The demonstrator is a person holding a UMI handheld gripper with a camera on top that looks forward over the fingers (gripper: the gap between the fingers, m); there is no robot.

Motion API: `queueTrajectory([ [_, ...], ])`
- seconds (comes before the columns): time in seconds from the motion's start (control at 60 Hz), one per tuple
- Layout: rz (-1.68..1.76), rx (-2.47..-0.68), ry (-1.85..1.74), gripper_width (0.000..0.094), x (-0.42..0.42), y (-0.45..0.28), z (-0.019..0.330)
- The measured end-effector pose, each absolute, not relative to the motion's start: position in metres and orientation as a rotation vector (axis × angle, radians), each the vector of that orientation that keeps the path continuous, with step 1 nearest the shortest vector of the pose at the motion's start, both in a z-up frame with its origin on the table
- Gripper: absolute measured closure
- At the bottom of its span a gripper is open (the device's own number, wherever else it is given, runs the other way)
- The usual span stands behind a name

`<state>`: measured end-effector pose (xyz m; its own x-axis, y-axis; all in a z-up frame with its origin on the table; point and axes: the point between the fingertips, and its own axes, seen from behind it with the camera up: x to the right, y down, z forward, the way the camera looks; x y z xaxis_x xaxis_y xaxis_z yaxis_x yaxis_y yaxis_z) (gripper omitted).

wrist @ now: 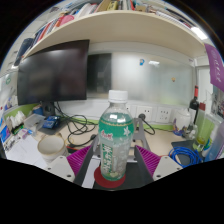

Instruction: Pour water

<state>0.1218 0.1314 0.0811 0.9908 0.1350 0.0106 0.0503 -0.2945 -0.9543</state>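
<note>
- Bottle [115, 140] of clear plastic, white-capped and green-labelled, stands upright between the two fingers of the tongs [112, 163], close in front of the camera.
- Its base sits on a red round coaster or lid [110, 181] on the bench [60, 165]; which of the two that red disc is I cannot say.
- Magenta pads [79, 158] line the inner faces of the fingers, one to each side of the bottle's lower half.
- The tongs stand fairly narrow about the bottle, yet the view does not show whether both pads press on it, so I cannot tell if it is gripped.
- A pale paper cup [51, 147] stands on the bench to the left of the bottle, just beyond the left finger.
- A dark monitor [53, 76] rises behind the cup, with cables trailing across the bench below it.
- A second, smaller dark screen [98, 69] is beside the monitor, behind the bottle's cap.
- A shelf [100, 25] packed with books runs across above the screens.
- Blue items [190, 153] lie on the bench to the right of the bottle, too small to identify.
</note>
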Motion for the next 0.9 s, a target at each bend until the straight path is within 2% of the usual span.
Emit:
queueTrajectory([
  [0.117,0.033,-1.95,-0.103,0.0085,0.13,0.084,0.085],
  [0.2,0.01,-1.991,-0.06,0.008,0.127,0.045,0.101],
  [0.467,-0.019,-1.974,-0.014,0.0078,0.086,-0.036,0.198],
  [0.65,-0.029,-1.909,-0.011,0.0076,0.066,-0.062,0.247],
  [0.9,-0.007,-1.87,0.035,0.0081,0.049,-0.08,0.27],
])
